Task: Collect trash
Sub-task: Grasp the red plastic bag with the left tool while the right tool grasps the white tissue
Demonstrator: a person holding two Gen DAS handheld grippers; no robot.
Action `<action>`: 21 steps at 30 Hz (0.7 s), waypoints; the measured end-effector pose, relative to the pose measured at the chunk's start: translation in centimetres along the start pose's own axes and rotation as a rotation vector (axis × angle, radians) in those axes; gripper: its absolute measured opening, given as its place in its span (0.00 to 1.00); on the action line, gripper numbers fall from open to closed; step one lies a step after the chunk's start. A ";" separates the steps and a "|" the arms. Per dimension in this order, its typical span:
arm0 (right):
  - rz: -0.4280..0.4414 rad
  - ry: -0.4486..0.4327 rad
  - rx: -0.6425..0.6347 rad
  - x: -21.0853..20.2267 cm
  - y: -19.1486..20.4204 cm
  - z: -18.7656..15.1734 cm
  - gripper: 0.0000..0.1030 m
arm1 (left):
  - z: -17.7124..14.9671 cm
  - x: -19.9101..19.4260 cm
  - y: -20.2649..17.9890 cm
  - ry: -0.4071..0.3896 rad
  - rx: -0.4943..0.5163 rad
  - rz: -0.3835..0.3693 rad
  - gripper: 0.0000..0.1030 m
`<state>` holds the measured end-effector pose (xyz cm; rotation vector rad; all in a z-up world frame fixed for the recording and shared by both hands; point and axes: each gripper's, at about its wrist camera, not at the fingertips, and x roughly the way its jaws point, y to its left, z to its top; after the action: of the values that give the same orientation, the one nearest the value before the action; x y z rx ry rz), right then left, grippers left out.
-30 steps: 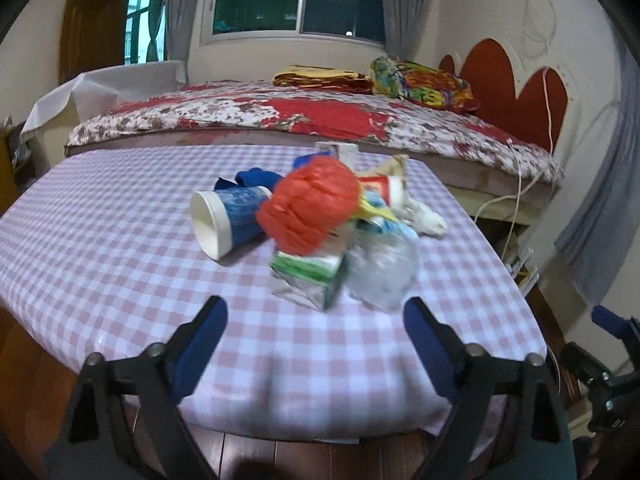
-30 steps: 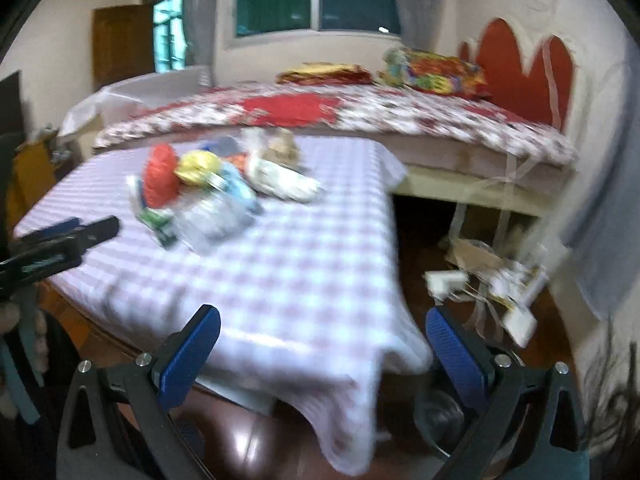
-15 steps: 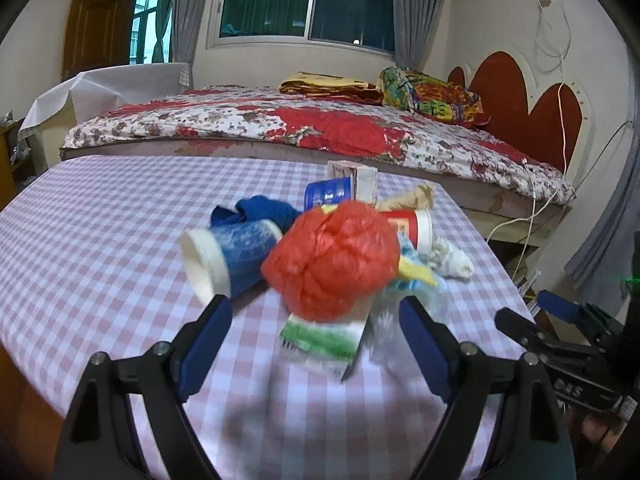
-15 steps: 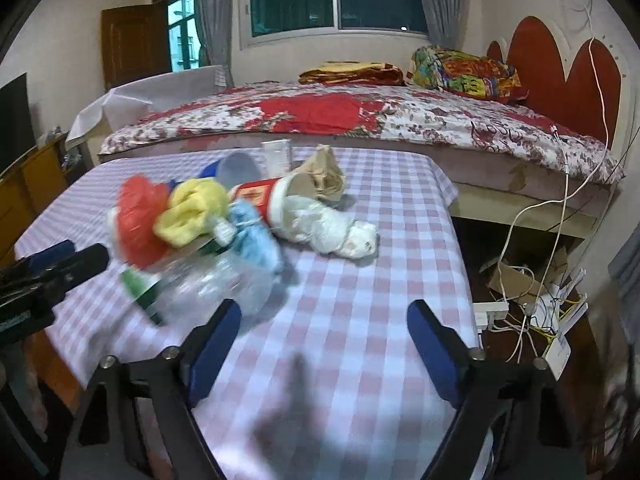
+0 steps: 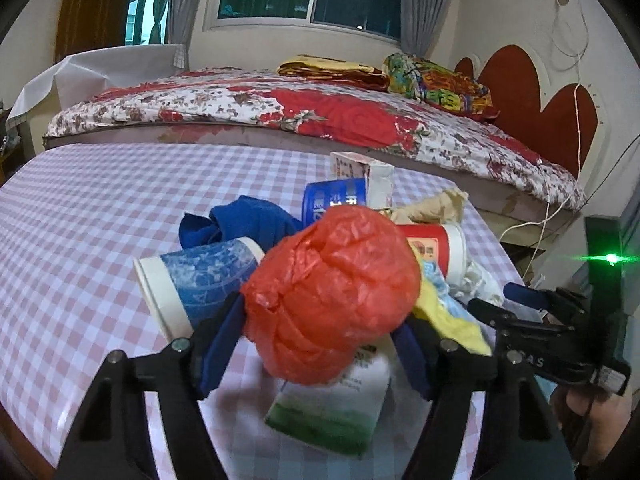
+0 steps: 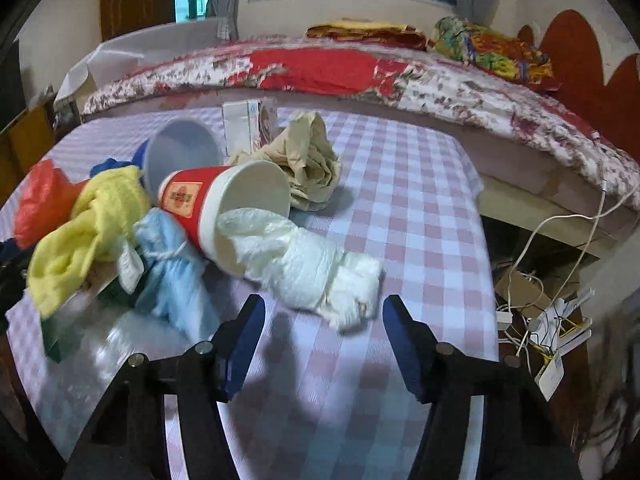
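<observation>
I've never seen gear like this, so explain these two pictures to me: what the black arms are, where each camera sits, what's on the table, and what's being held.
There is no robot here. A person carries a hand-held claw in each hand, and each has a camera looking along its two blue-padded fingers. One picture is from the left claw, the other from the right claw. On the checked table lies a trash heap: a red bag, a blue cup, a red cup, a carton and a white wad. The left claw's jaws are closing around the red bag. The right claw's jaws are closing on the near end of the white wad. Nothing looks firmly gripped yet.
</observation>
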<state>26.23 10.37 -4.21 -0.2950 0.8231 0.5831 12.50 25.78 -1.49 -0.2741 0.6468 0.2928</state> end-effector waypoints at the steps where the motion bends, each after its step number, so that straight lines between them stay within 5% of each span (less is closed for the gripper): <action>1: 0.008 0.003 -0.003 0.3 0.0 0.1 0.62 | 0.1 0.2 0.0 0.003 -0.001 -0.005 0.69; 4: 0.022 0.017 -0.018 1.0 0.1 0.5 0.53 | 0.4 0.7 0.0 0.006 0.003 -0.009 0.59; 6: 0.029 0.009 -0.027 0.8 0.2 0.6 0.46 | 0.4 0.9 0.1 0.010 0.000 -0.010 0.42; 9: 0.057 -0.011 -0.015 0.2 -0.2 0.4 0.33 | 0.4 0.9 0.4 0.000 0.000 -0.011 0.36; 21: 0.053 -0.096 0.020 -4.9 -1.1 -1.4 0.30 | 0.4 -1.8 -0.8 -0.070 0.050 0.014 0.32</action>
<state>23.39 7.05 -1.34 -0.2260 0.7455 0.6332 11.64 24.88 0.02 -0.2108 0.5861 0.2978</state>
